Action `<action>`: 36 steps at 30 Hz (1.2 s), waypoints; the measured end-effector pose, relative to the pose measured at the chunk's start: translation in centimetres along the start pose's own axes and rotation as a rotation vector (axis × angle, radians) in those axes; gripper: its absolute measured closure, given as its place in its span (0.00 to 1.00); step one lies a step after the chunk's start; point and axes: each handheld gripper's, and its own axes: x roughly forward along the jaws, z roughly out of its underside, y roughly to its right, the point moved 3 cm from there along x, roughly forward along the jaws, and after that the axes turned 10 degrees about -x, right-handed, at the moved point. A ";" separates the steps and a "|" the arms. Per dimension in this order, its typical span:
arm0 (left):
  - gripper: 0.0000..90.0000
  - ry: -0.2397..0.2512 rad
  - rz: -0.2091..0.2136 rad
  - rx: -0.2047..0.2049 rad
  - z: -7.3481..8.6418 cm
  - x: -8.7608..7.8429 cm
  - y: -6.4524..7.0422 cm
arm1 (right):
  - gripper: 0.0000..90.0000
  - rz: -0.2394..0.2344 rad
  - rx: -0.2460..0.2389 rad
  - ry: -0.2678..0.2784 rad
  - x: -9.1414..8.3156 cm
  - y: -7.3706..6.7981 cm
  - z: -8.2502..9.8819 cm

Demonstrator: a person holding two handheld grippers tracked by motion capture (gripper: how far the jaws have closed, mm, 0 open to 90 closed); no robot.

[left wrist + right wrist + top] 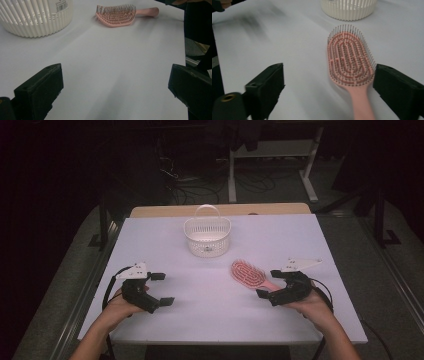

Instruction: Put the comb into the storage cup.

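Note:
A pink hairbrush [248, 274] lies bristles up on the white table, right of centre, with its handle toward my right hand. My right gripper [269, 283] stands open around that handle. In the right gripper view the hairbrush [349, 60] has its handle running down between the two black jaws, nearer the right one, and neither pad presses on it. My left gripper [162, 289] rests open at the front left with nothing between its jaws. From the left gripper view the hairbrush [117, 15] lies far off, beyond the open left gripper [115, 92].
A white slatted basket [207, 237] with an upright handle stands at the back centre of the white table [200, 325]; this basket [348, 8] is just beyond the brush head. Dark floor, cables and table legs lie behind.

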 end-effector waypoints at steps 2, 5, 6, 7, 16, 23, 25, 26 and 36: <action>0.00 0.001 0.000 0.001 0.0 0.0 0.0 | 0.03 0.000 -0.002 0.007 0.2 -0.3 0.2; 0.00 0.002 0.001 0.004 0.0 0.0 0.0 | 0.00 -0.010 -0.010 0.005 0.4 -0.8 0.5; 0.00 0.003 0.002 0.003 -0.1 0.0 0.0 | 0.00 -0.008 -0.016 0.003 0.5 -0.9 0.6; 0.00 0.004 0.001 0.002 -0.1 0.0 0.0 | 0.00 -0.011 -0.015 -0.006 0.6 -0.9 0.7; 0.00 -0.001 0.011 0.000 -0.1 0.4 -0.1 | 0.00 -0.025 -0.033 -0.022 0.7 -1.0 0.8; 0.00 -0.004 0.001 0.014 0.0 0.5 -0.1 | 0.00 -0.021 -0.041 -0.024 0.6 -1.0 0.7; 0.00 -0.003 0.005 0.014 0.0 0.5 -0.1 | 0.00 -0.022 -0.038 -0.020 0.4 -0.9 0.6; 0.00 0.000 0.006 0.013 0.0 0.5 -0.1 | 0.00 -0.023 -0.039 -0.017 0.3 -0.9 0.6; 0.00 0.005 0.006 0.004 -0.1 0.5 -0.1 | 0.00 -0.030 -0.039 0.000 -0.1 -0.7 0.0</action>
